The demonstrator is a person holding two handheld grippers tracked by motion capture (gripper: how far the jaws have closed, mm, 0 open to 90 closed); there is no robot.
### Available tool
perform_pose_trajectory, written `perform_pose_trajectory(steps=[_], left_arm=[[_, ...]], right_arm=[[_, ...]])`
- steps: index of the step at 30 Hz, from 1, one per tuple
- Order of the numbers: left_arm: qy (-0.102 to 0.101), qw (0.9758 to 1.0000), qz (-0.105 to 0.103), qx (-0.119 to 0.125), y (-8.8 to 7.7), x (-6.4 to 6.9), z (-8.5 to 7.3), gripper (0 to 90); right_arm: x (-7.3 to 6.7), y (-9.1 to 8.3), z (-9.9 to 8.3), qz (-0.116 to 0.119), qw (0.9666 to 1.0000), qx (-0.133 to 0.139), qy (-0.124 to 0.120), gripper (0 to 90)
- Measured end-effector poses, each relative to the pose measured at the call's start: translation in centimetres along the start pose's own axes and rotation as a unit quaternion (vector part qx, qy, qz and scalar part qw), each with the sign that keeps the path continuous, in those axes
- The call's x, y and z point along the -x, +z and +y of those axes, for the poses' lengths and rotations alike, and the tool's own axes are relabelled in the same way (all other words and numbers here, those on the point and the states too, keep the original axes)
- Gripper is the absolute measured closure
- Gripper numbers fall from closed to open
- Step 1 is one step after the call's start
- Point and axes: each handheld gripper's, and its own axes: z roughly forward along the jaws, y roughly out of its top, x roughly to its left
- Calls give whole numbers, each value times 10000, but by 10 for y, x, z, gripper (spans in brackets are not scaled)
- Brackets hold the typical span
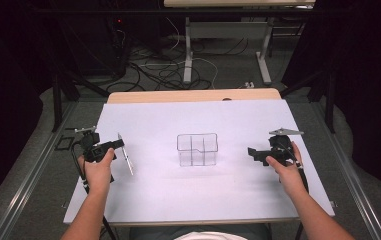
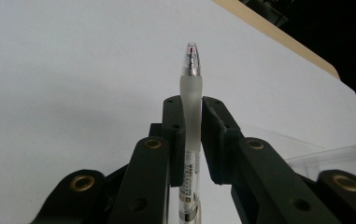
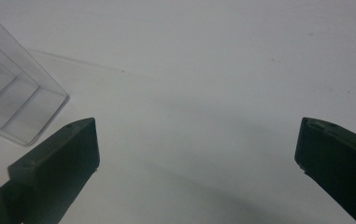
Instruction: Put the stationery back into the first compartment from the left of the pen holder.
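Left gripper (image 2: 192, 135) has the pen (image 2: 190, 135) clamped, right gripper (image 3: 196, 154) gaping at nothing. Next I'd carry it right, tip it upright over the organizer (image 1: 197, 149).

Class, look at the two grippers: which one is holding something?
The left gripper: its jaws clamp a clear pen, while the right gripper stands wide open and empty.

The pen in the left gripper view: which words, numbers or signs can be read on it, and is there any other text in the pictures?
Pen: a printed label low on the barrel, too small and blurred to read.
Clear box: no text.
White table cover: no text.
Nothing can be quoted.
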Motion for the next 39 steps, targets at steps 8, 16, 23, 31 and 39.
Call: perform_pose_trajectory(steps=[8, 16, 23, 31, 39], left_arm=[[297, 9990, -329, 105, -5, 6, 0, 805], [977, 9934, -544, 252, -9, 29, -5, 805], [1222, 9887, -851, 181, -9, 45, -11, 805], [1571, 9821, -1036, 109, -7, 68, -21, 805], [1824, 9766, -1133, 160, -4, 92, -20, 805]], right_arm=[[1, 0, -1, 4, 10000, -11, 4, 0], [1, 1, -1, 30, 10000, -37, -4, 0], [0, 1, -2, 43, 10000, -36, 5, 0], [2, 0, -1, 26, 10000, -20, -11, 0], [0, 1, -2, 19, 10000, -51, -33, 0]])
